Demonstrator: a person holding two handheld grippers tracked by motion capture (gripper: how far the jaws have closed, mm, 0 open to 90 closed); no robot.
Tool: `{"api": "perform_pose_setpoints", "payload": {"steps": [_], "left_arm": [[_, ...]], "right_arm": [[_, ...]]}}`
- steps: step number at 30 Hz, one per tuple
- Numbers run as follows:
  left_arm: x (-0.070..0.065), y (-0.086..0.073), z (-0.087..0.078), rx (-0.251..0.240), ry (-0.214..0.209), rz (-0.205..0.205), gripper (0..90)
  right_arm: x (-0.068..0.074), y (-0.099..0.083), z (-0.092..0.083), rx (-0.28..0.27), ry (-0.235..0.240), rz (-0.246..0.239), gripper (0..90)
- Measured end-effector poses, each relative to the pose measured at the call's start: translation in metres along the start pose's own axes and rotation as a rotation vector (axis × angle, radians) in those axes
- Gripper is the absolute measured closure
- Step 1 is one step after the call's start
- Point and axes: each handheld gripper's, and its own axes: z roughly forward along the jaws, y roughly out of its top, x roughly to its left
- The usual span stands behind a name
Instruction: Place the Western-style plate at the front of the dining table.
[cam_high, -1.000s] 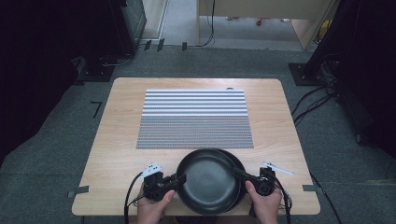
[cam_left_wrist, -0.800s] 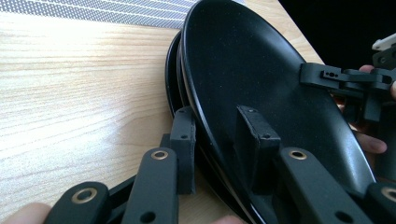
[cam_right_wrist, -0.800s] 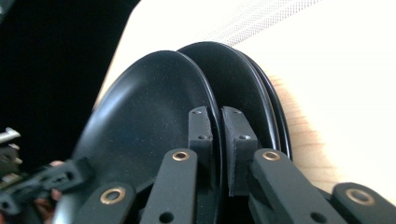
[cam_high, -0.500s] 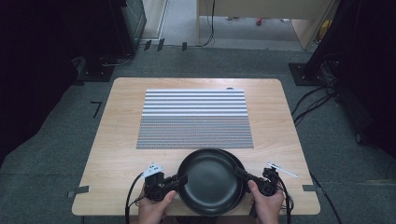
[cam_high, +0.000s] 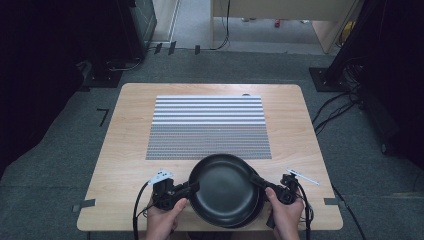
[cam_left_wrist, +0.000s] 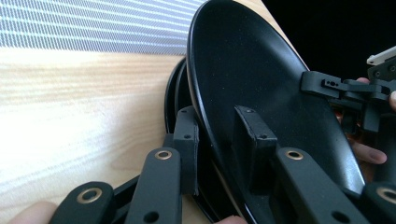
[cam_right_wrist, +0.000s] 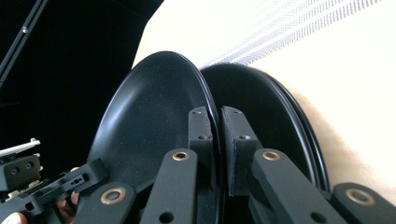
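We see a wooden table (cam_high: 125, 150) with a striped mat (cam_high: 207, 125) in the middle. At the near edge, just below the mat, sits a stack of black plates (cam_high: 252, 212). The top plate (cam_high: 222, 187) is raised off the stack and offset slightly left, with at least 1 more plate under it; exact count we cannot tell.

Both tongs are clamped on the top plate's rim. The left gripper (cam_high: 192, 186) has its jaws nearly shut on the left rim, 1 pad inside the dish and 1 under it. The right gripper (cam_high: 256, 181) is pinched tight on the right rim the same way. A small pen-like item (cam_high: 302, 176) lies on the table just beside the right hand.

Risks, as we judge them:
- Thin glossy rim, small pad contact: the plate could slip or pivot out if 1 hand lifts faster than the other.
- The lower plate sits close under the rim, so the under-pads could snag it and drag it toward the table edge.
- The stack is near the edge, so any nudge may send a plate off.
- A swing to the right could knock the pen-like item.
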Motion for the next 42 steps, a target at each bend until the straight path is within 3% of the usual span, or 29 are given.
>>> {"api": "perform_pose_setpoints", "payload": {"steps": [11, 20, 25, 34, 40, 42], "left_arm": [[0.006, 0.025, 0.000, -0.021, 0.004, -0.023, 72.7], [0.021, 0.053, 0.006, -0.044, -0.006, -0.067, 73.3], [0.028, 0.071, 0.008, -0.055, 0.005, -0.071, 73.5], [0.046, 0.096, 0.019, -0.056, 0.020, -0.097, 73.5], [0.059, 0.108, 0.029, -0.038, 0.035, -0.124, 73.5], [0.061, 0.112, 0.032, -0.039, 0.047, -0.124, 73.6]], "right_arm": [[0.013, 0.028, 0.016, 0.008, 0.004, -0.044, 83.1], [0.032, 0.065, 0.036, 0.012, -0.001, -0.097, 82.2], [0.039, 0.081, 0.050, 0.021, -0.003, -0.108, 82.1], [0.046, 0.106, 0.076, 0.023, -0.015, -0.124, 81.7], [0.047, 0.118, 0.094, 0.032, -0.051, -0.147, 81.4], [0.044, 0.123, 0.103, 0.036, -0.057, -0.130, 80.9]]}}
